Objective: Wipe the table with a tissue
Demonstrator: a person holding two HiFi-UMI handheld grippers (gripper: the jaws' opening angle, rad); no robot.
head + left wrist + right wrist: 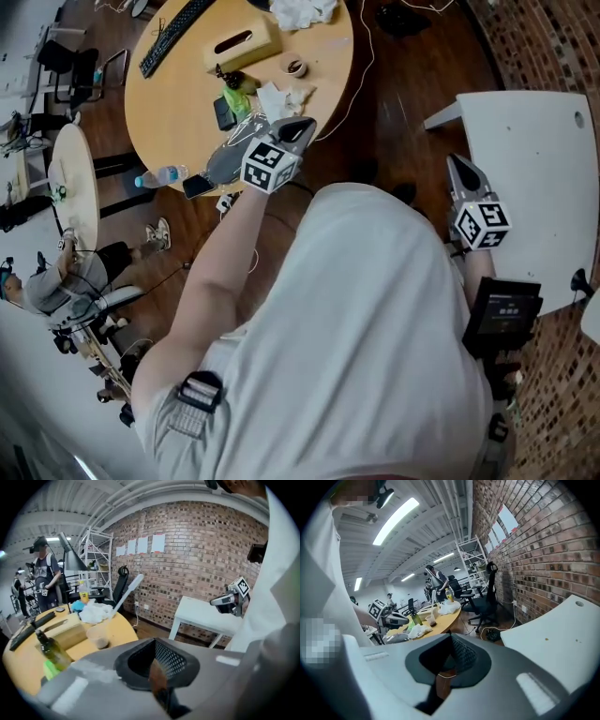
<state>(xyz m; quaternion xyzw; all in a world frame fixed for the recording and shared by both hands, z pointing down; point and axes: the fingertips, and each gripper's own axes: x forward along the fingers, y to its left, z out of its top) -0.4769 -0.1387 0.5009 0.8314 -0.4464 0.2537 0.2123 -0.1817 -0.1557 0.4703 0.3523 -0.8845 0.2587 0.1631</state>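
A crumpled white tissue lies near the front edge of the round wooden table. Behind it are a tan tissue box and a bigger heap of tissues. My left gripper hangs over that table's near edge, just short of the crumpled tissue, shut and holding nothing. My right gripper is shut and empty at the left edge of a white table. The left gripper view shows the heap of tissues and the tissue box; the right gripper view shows the crumpled tissue.
On the round table are a keyboard, a green bottle, a plastic cup and a phone. A water bottle lies at its edge. A small round table and a seated person are at the left. Cables cross the wooden floor.
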